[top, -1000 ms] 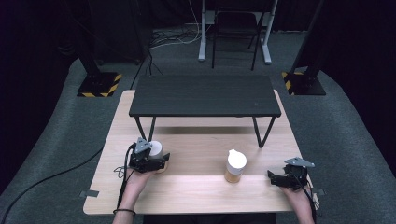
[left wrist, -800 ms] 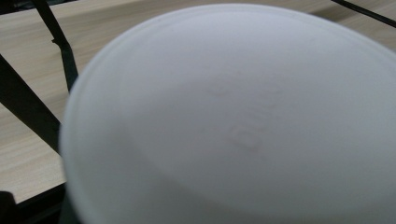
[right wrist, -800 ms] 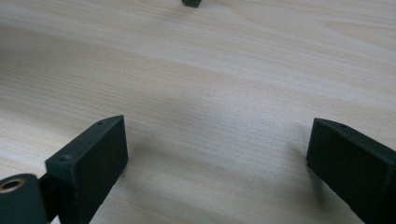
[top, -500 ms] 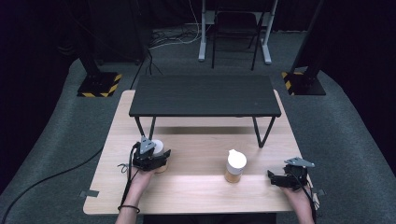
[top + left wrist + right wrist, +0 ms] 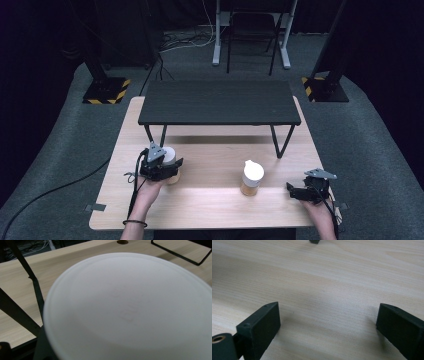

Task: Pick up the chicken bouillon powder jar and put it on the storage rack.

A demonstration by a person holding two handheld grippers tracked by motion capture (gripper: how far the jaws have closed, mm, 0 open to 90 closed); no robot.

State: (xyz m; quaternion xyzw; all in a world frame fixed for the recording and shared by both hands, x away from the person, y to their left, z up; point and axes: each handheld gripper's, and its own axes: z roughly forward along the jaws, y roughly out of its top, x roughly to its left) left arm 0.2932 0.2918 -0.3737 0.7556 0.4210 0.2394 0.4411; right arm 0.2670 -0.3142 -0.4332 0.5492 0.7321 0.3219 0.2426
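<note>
While the left gripper, its jaws closed on the white-lidded jar at the wooden table's left side, lifts it, keep the jar upright; the right gripper rests spread, empty.

The wooden table has lots of bare room in front, between the two hands. One jar with a white lid stands there, a bit to the right of the middle, so a hand must go around it. At the back stands a low black shelf on thin legs. There is room under it, but the legs block the sides. The left gripper and its white-lidded cup sit just before the shelf's left legs.
</note>
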